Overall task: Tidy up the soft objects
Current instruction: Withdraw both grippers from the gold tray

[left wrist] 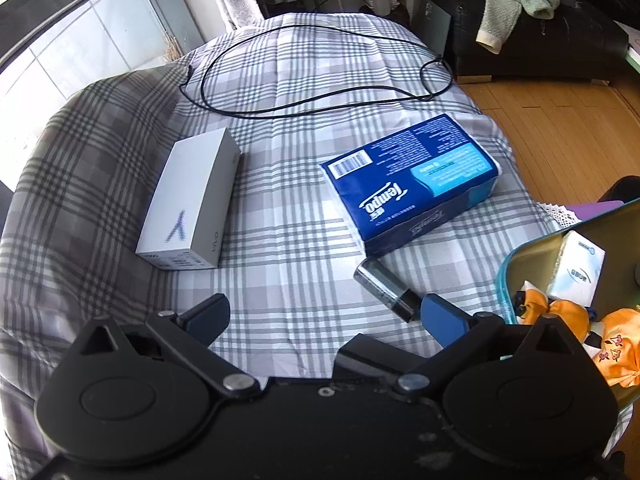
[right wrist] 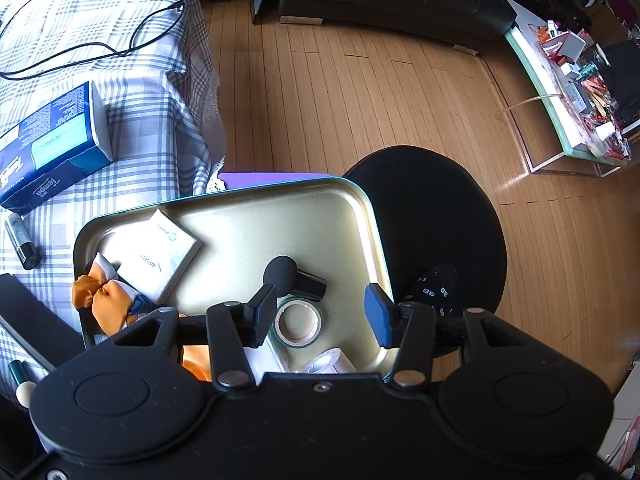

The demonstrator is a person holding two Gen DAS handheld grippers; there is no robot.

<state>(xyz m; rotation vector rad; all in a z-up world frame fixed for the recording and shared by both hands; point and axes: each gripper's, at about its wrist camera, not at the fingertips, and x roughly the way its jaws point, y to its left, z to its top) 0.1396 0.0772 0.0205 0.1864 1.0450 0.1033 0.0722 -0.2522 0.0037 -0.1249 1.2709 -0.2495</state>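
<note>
A blue Tempo tissue pack [left wrist: 412,180] lies on the plaid-covered table, ahead of my open, empty left gripper [left wrist: 324,316]; it also shows in the right wrist view [right wrist: 52,144]. A gold tin tray [right wrist: 320,216] holds a small white tissue packet [right wrist: 156,256], an orange cloth toy [right wrist: 108,300], a foam-tipped microphone [right wrist: 288,276] and a tape roll [right wrist: 298,324]. My right gripper [right wrist: 320,316] is open and empty just above the tape roll. The tray's corner [left wrist: 532,248] shows at the right of the left wrist view.
A white phone box [left wrist: 192,204], a dark lipstick-like tube [left wrist: 384,288] and a looped black cable [left wrist: 312,68] lie on the plaid cloth [left wrist: 280,240]. A black stool [right wrist: 432,216] with a dark sock [right wrist: 434,284] stands beside the tray over wooden floor.
</note>
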